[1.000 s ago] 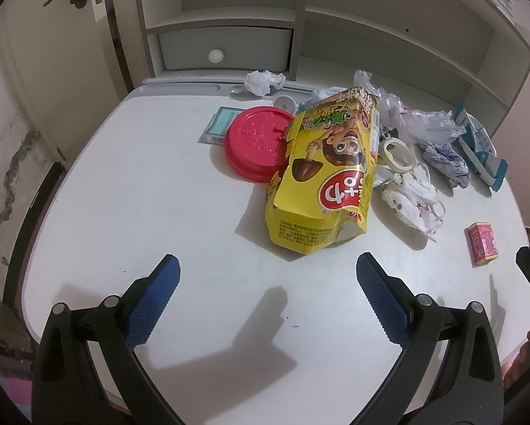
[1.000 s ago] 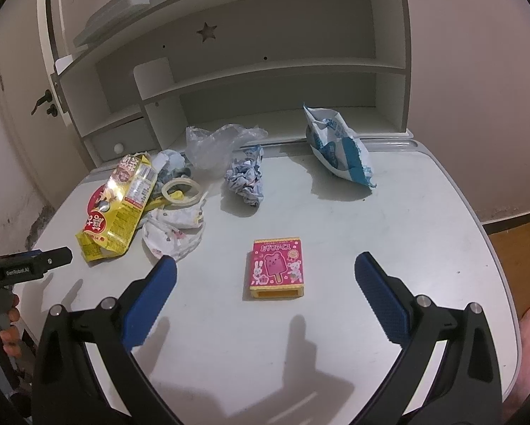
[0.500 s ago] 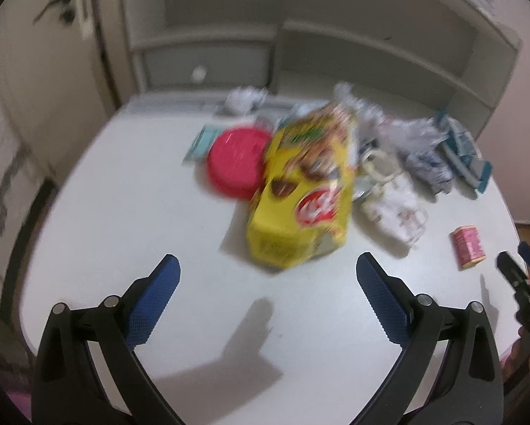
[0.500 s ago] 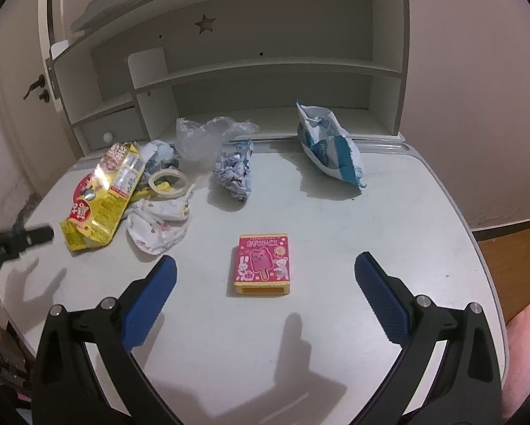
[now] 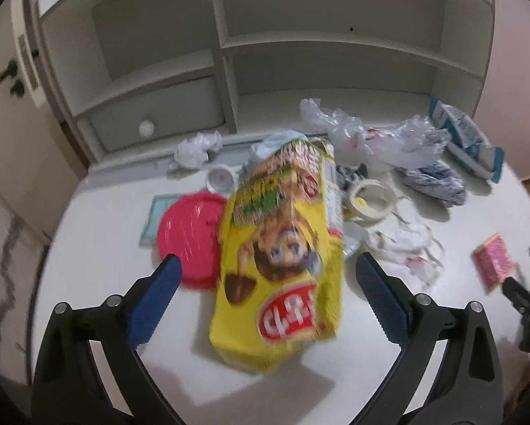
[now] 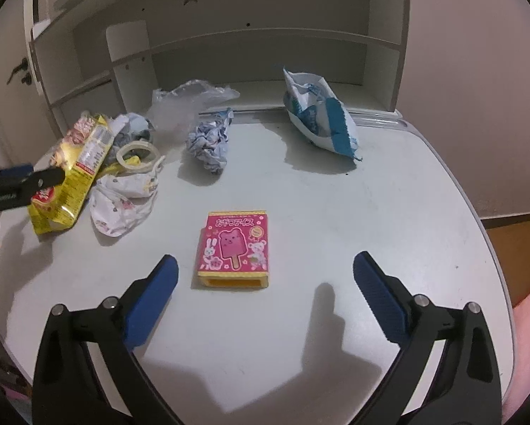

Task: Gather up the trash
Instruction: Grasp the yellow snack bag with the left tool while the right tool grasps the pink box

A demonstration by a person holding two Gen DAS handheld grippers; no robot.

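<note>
A yellow snack bag (image 5: 282,255) lies on the white table (image 5: 98,248), its near end between the spread fingers of my left gripper (image 5: 266,264), which is open and not touching it. A small pink ice-cream box (image 6: 235,248) lies flat just ahead of my right gripper (image 6: 265,260). Those jaws are closing, still wide, with the box near the left finger and no pad on it. The right wrist view also shows the bag (image 6: 77,173) at far left, beside one left finger.
Around the bag lie a red lid (image 5: 187,233), a tape roll (image 5: 369,200), a clear plastic bag (image 5: 382,138), a white patterned wrapper (image 6: 123,202), crumpled paper (image 6: 210,141) and a blue-white packet (image 6: 318,120). A shelf unit (image 6: 247,53) stands behind the table.
My left gripper has swung toward the yellow bag, which now sits between its fingers. My right gripper has come down closer to the pink box.
</note>
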